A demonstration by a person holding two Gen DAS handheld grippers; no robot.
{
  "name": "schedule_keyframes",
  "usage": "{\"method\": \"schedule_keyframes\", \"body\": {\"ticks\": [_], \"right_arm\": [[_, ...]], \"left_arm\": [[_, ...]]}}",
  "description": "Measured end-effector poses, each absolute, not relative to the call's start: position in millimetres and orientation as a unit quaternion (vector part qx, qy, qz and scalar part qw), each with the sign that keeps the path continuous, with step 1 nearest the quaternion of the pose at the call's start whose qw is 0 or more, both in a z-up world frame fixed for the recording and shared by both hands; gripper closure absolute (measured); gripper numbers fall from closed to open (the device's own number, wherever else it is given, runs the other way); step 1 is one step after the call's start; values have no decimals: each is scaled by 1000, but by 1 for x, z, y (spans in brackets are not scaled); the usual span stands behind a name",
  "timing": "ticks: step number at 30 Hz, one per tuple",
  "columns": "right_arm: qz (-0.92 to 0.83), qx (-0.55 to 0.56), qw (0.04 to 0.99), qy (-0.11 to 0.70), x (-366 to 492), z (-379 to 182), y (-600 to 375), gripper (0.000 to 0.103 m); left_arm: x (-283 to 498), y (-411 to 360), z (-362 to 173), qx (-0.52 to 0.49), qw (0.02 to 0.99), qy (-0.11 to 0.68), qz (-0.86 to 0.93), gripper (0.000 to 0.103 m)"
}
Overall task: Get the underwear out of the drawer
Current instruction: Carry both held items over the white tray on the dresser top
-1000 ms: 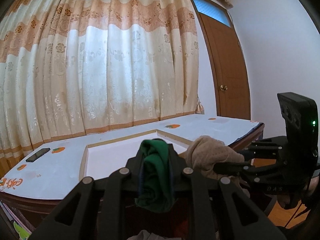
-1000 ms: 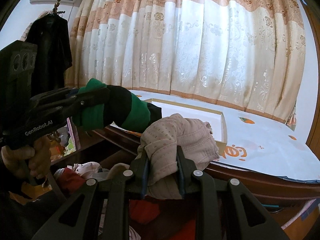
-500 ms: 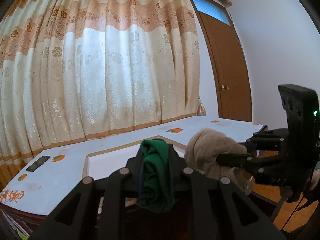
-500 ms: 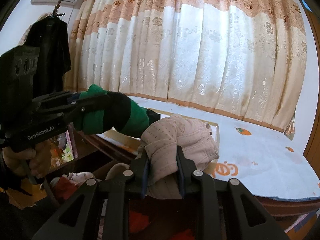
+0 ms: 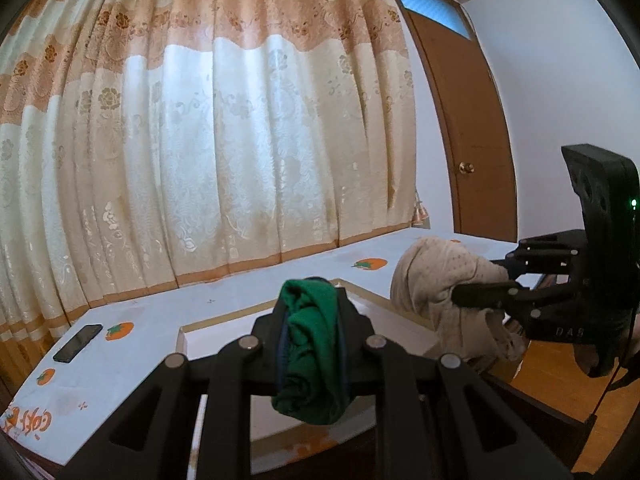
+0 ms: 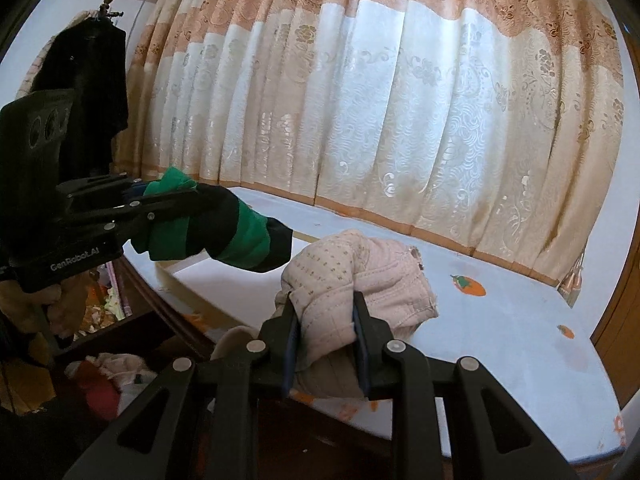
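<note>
Carrying both pieces clear of the drawer (image 6: 120, 364), we hold green underwear (image 5: 314, 350) in the left tool (image 5: 312, 344), beige underwear (image 6: 352, 292) in the right tool (image 6: 326, 340), and next must set them on the surface (image 6: 520, 340).

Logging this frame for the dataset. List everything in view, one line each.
green underwear: 1, green with black bands, clamped in left hand-held gripper
beige underwear: 1, pinkish beige, dotted, clamped in right hand-held gripper
tabletop: 1, white cover with orange fruit prints
tray: 1, white, wood-rimmed, on tabletop
phone: 1, black, tabletop's left end
drawer clothes: several, red and white, lower left
curtain: 1, cream and peach
door: 1, brown
dark garment: 1, black, hanging
left hand-held gripper: 1, black
right hand-held gripper: 1, black
</note>
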State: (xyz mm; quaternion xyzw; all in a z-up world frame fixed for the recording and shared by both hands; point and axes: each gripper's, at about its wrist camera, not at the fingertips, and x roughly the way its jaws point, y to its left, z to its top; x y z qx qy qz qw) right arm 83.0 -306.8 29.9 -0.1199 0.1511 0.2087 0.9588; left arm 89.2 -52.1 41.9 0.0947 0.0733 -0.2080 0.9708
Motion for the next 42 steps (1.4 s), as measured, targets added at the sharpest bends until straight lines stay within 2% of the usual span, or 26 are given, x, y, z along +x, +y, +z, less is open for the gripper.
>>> {"method": "schedule_keyframes", "body": {"ticks": [19,42], "right_arm": [[208,-131,951,186,175,40,-307,77],[210,-148,928,270,276,35,-287,77]], "left_arm": [[187,-72,52,84,971,134,-179,86],[287,-86,55,45,967,213,-135,86]]}}
